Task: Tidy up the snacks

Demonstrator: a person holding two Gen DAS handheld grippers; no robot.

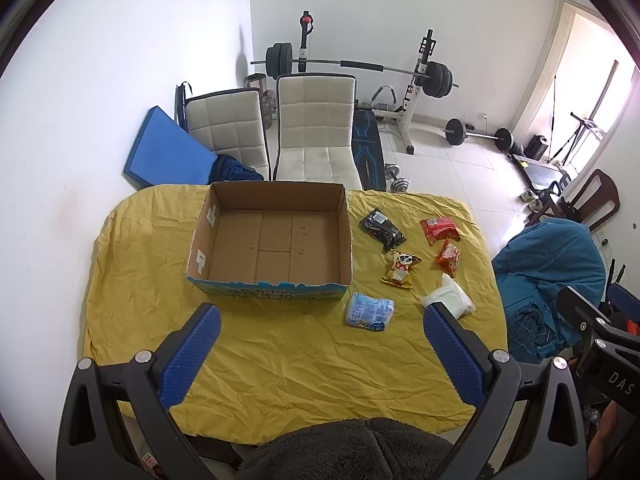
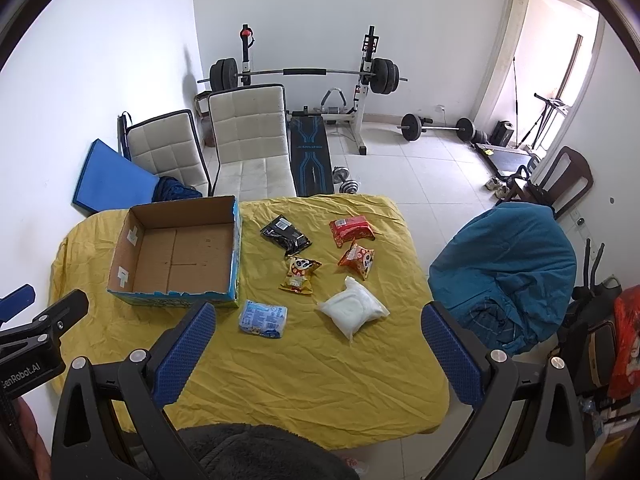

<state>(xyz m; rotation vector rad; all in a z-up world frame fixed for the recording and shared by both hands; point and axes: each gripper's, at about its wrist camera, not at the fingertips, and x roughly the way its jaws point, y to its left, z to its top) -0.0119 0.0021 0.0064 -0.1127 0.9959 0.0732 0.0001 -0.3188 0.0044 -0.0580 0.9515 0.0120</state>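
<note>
An empty cardboard box [image 1: 276, 240] [image 2: 180, 254] stands open on the yellow-covered table [image 1: 300, 360] [image 2: 312, 368]. To its right lie several snack packs: black [image 1: 382, 229] [image 2: 285, 235], red [image 1: 439, 229] [image 2: 351, 230], orange [image 1: 450, 258] [image 2: 357, 261], panda-print [image 1: 400, 269] [image 2: 300, 274], light blue [image 1: 369, 311] [image 2: 263, 319], and white [image 1: 448, 300] [image 2: 352, 311]. My left gripper [image 1: 322, 360] hovers open over the near table edge, holding nothing. My right gripper [image 2: 318, 360] is likewise open and empty, nearer the white pack.
Two white chairs [image 1: 312, 132] [image 2: 248, 136] stand behind the table, with a blue mat [image 1: 168, 152] and a barbell rack [image 2: 304, 76] beyond. A chair draped in teal cloth [image 2: 504, 272] sits at the table's right. Dark fleece [image 1: 352, 452] lies at the near edge.
</note>
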